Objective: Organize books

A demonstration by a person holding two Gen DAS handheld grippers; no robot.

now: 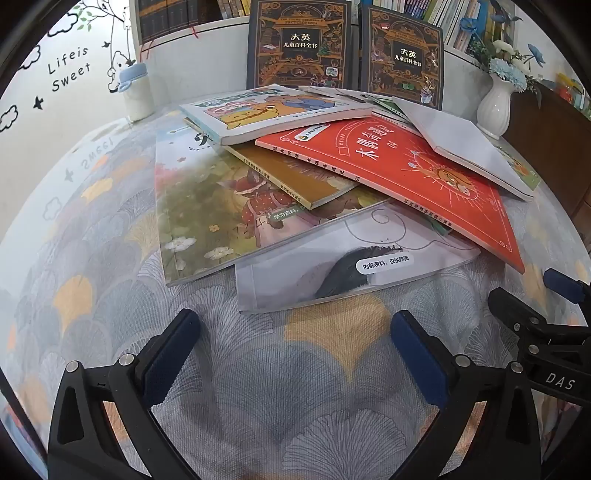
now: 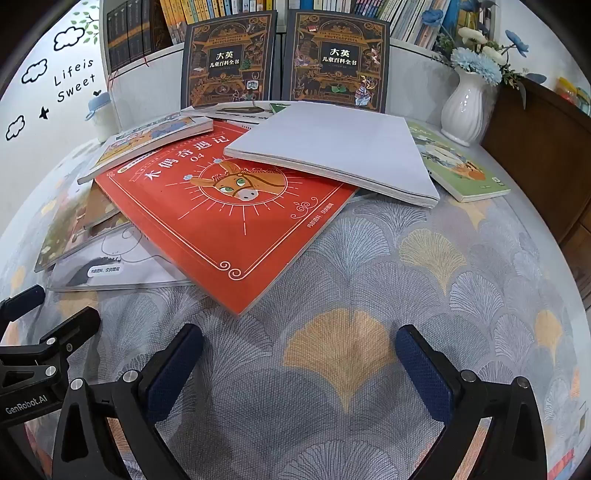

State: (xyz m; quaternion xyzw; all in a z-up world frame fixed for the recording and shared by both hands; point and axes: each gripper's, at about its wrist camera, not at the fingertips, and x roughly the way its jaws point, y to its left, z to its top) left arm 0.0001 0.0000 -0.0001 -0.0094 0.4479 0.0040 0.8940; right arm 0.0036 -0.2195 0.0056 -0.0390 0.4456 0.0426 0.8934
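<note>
The books lie in a loose, overlapping heap on the desk (image 2: 424,266), which wears a fan-patterned cloth. Nothing looks sorted yet, so the task seems to be at its start, with the whole pile left to gather and square up.

The red book (image 2: 229,221) with a donkey face on its cover sits skewed across the middle, one corner jutting toward the near edge. A white book (image 2: 332,147) rests on its far side, and a green picture book (image 2: 454,166) peeks out beyond that. To the left, a large meadow-illustrated book (image 1: 207,206) and a pale sleeved one (image 1: 332,266) lie underneath, with a yellow-and-blue cartoon book (image 1: 273,110) on top.

Two dark encyclopedia volumes (image 2: 229,59) stand upright against the bookshelf (image 2: 369,11) behind, beside a white vase (image 2: 463,107).

The left gripper (image 1: 295,354) and right gripper (image 2: 299,365) both hover short of the pile, jaws wide and empty.
</note>
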